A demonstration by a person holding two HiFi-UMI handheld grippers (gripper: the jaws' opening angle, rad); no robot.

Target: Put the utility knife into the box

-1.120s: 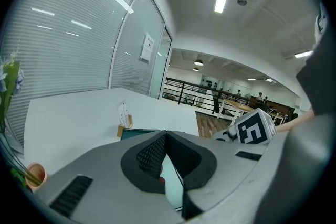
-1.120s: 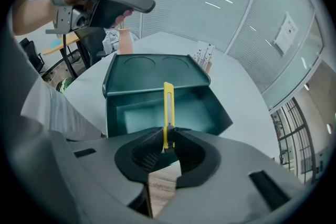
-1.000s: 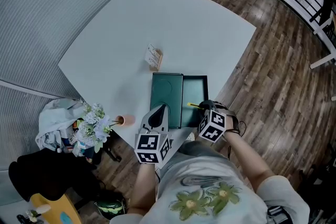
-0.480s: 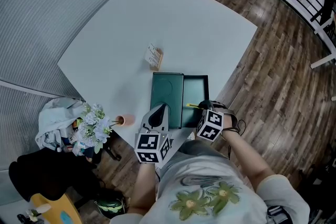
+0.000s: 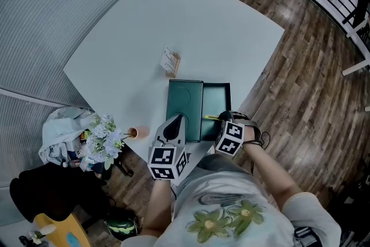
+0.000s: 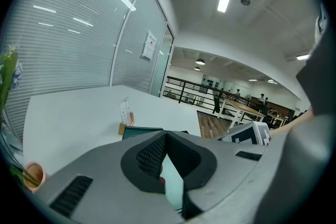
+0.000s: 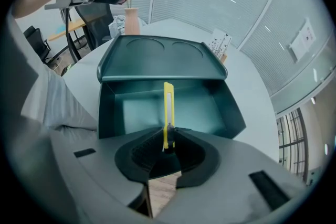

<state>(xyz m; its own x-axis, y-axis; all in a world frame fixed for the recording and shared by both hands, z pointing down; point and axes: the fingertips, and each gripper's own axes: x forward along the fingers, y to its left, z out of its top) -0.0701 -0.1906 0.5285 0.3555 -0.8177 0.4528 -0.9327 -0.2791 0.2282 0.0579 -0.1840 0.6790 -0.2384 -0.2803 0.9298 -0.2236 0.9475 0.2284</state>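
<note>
My head view looks steeply down on the whole worktop (image 5: pixel 173 26) from well above. Each gripper view rides close behind its jaws, facing across that worktop; all three share the box (image 5: pixel 199 104).

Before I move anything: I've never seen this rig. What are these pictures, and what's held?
No robot: a person carries two hand-held two-jaw grippers. One picture looks down from a head camera; two ride on the grippers, looking along their jaws. On the white table sits an open green box, with a card stand and flower vase nearby. The right gripper is shut on a yellow utility knife over the box. The left gripper is shut, empty.
</note>
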